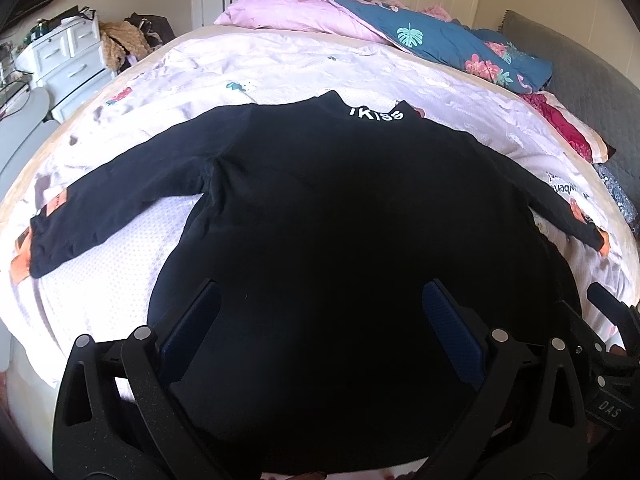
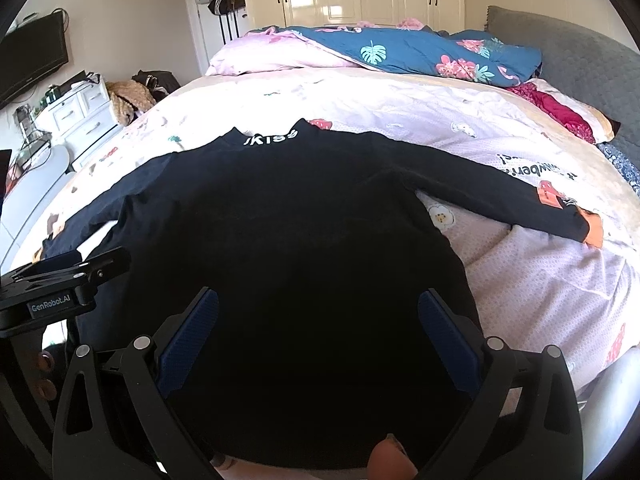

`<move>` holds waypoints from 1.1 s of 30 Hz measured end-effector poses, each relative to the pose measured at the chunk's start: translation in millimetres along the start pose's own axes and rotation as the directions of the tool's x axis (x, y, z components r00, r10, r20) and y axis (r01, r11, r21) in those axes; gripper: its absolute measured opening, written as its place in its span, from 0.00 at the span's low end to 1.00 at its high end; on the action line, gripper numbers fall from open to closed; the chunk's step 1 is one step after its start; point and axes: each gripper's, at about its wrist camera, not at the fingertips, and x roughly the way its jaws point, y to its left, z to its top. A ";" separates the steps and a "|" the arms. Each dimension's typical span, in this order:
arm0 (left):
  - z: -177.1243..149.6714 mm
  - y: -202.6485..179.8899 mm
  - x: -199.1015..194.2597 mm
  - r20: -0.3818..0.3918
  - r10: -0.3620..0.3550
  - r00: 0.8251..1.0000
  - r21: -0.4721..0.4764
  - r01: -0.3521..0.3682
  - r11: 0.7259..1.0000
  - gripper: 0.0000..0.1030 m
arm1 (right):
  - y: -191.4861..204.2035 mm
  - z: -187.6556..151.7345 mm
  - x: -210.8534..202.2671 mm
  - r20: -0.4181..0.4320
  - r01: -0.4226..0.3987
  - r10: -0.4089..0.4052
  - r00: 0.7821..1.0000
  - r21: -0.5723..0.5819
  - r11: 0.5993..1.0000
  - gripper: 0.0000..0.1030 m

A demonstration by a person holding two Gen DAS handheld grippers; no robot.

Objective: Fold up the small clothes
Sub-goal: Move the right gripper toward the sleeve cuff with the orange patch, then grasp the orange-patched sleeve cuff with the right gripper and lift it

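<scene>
A small black long-sleeved top [image 1: 320,208] [image 2: 288,216] lies flat on the bed, both sleeves spread out sideways and white lettering on its collar [image 1: 376,114] [image 2: 272,139] at the far end. Orange patches mark the cuffs [image 1: 24,256] [image 2: 594,228]. My left gripper [image 1: 320,312] hovers open over the hem's left part, its blue pads [image 1: 192,324] wide apart with only cloth below. My right gripper [image 2: 318,320] stands open over the hem's right part. Each wrist view catches the other gripper at its edge: the right one [image 1: 608,320] and the left one [image 2: 68,280].
A pale printed bedsheet [image 1: 280,64] [image 2: 400,104] covers the bed. A blue floral duvet [image 2: 420,52] and pink pillow [image 2: 272,56] are bunched at the far side, with a grey headboard [image 2: 580,60] at the right. White drawers [image 2: 80,112] and a wall TV [image 2: 32,60] stand left.
</scene>
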 end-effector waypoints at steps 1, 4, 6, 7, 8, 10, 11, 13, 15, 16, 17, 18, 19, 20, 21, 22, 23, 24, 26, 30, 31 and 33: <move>2.7 -0.8 1.2 0.002 -0.003 1.000 -0.004 0.003 1.000 0.92 | 0.2 2.5 0.5 0.001 0.002 -0.002 1.000 0.001 1.000 0.96; 10.5 -1.9 3.5 0.010 -0.006 1.000 -0.011 0.006 1.000 0.92 | -2.0 11.4 4.4 -0.003 0.009 -0.009 1.000 0.011 1.000 0.96; 15.7 -2.5 5.1 0.014 -0.009 1.000 -0.017 0.009 1.000 0.92 | -5.0 17.5 6.4 0.002 0.013 -0.013 1.000 0.020 1.000 0.96; 19.1 -2.9 5.8 0.016 -0.012 1.000 -0.019 0.012 1.000 0.92 | -6.8 20.8 7.4 0.005 0.017 -0.018 1.000 0.025 1.000 0.96; 21.6 -3.2 6.4 0.017 -0.012 1.000 -0.021 0.013 1.000 0.92 | -9.1 24.3 8.4 0.006 0.020 -0.021 1.000 0.033 0.999 0.96; 28.4 -4.3 9.3 0.019 -0.014 1.000 -0.021 0.014 1.000 0.92 | -13.3 30.4 10.3 0.006 0.030 -0.031 1.000 0.047 0.998 0.96; 32.1 -5.5 11.0 0.019 -0.014 1.000 -0.020 0.015 1.000 0.92 | -15.4 33.4 11.3 0.006 0.038 -0.039 0.999 0.052 0.998 0.96; 37.5 -7.7 14.1 0.018 -0.013 1.000 -0.018 0.013 1.000 0.92 | -20.2 40.5 12.9 0.006 0.056 -0.057 0.998 0.066 0.996 0.96; 43.5 -9.4 17.6 0.016 -0.010 1.000 -0.017 0.011 1.000 0.92 | -25.1 47.7 14.9 0.007 0.071 -0.071 0.997 0.082 0.994 0.96; 46.3 -10.7 19.0 0.018 -0.013 1.000 -0.016 0.013 1.000 0.92 | -27.7 50.9 16.1 0.005 0.075 -0.076 0.997 0.087 0.993 0.96; 49.2 -11.4 20.4 0.020 -0.013 1.000 -0.014 0.014 1.000 0.92 | -30.2 54.1 17.1 0.003 0.081 -0.082 0.997 0.094 0.992 0.96; 52.4 -12.2 22.3 0.019 -0.011 1.000 -0.014 0.011 1.000 0.92 | -33.7 58.7 18.0 0.003 0.088 -0.089 0.996 0.108 0.990 0.96; 55.3 -12.7 23.9 0.020 -0.014 1.000 -0.014 0.014 1.000 0.92 | -36.3 61.4 18.5 0.003 0.087 -0.088 0.996 0.117 0.989 0.96; 58.5 -13.9 26.2 0.020 -0.015 1.000 -0.014 0.015 1.000 0.92 | -39.8 65.8 19.6 0.002 0.086 -0.087 0.996 0.132 0.988 0.96; 61.2 -13.6 27.2 0.018 -0.015 1.000 -0.013 0.015 1.000 0.92 | -43.7 70.4 21.0 0.000 0.087 -0.088 0.996 0.149 0.985 0.96; 64.5 -14.2 29.4 0.016 -0.015 1.000 -0.013 0.015 1.000 0.92 | -46.3 73.6 21.8 -0.001 0.088 -0.089 0.996 0.162 0.983 0.96; 67.2 -14.4 31.1 0.014 -0.014 1.000 -0.014 0.014 1.000 0.92 | -50.1 78.6 22.8 0.000 0.090 -0.091 0.996 0.183 0.979 0.96; 71.2 -15.0 33.2 0.011 -0.017 1.000 -0.017 0.017 1.000 0.92 | -53.6 83.9 23.8 0.002 0.093 -0.095 0.995 0.200 0.975 0.96; 79.1 -16.0 35.1 0.015 -0.022 1.000 -0.022 0.022 1.000 0.92 | -59.5 93.1 26.0 0.005 0.102 -0.106 0.994 0.226 0.969 0.96; 96.7 -21.6 42.8 0.012 -0.030 0.999 -0.009 0.031 0.999 0.92 | -80.7 110.9 34.1 -0.005 0.090 -0.093 0.996 0.319 0.943 0.96; 100.6 -24.2 46.2 0.008 -0.029 1.000 -0.004 0.029 1.000 0.92 | -85.3 113.6 35.3 -0.003 0.098 -0.103 0.995 0.332 0.938 0.96; 107.4 -29.7 51.4 0.014 -0.031 0.999 0.010 0.031 0.999 0.92 | -95.5 119.0 39.0 -0.002 0.128 -0.136 0.991 0.356 0.926 0.96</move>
